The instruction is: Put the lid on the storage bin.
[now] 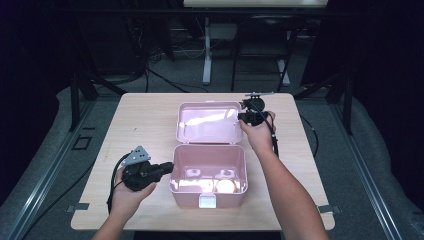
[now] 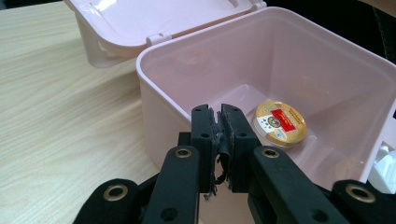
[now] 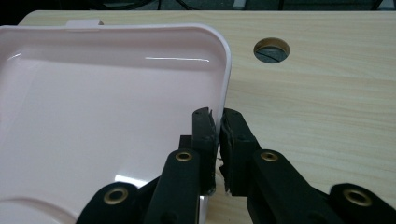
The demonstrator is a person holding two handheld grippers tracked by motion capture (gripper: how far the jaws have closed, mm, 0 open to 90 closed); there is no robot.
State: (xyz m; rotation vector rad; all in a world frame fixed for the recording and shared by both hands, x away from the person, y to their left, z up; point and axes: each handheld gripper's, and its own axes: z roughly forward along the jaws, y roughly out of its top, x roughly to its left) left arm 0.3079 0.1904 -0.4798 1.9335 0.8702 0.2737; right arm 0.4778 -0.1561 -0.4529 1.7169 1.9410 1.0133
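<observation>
A pink box (image 1: pixel 208 172) stands open near the table's (image 1: pixel 140 120) front edge, its lid (image 1: pixel 209 122) folded back flat. The right gripper (image 3: pixel 218 123) pinches the lid's right rim. The left gripper (image 2: pixel 219 126), jaws together on nothing, touches the box's left wall. Inside lies 1 round gold tin (image 2: pixel 279 123); its red label is too small to read.

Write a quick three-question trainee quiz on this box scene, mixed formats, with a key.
1. True or false: the pink box stands with its lid open.
2. What does the right gripper clamp? A) the lid's edge B) the tin C) a cable
3. Fill in: the round gold tin lies ___ the box.

Key: 1 true. 2 A; the jaws close on the lid's rim. 3 inside, on its floor. The left gripper is shut at the box's wall, holding nothing.
</observation>
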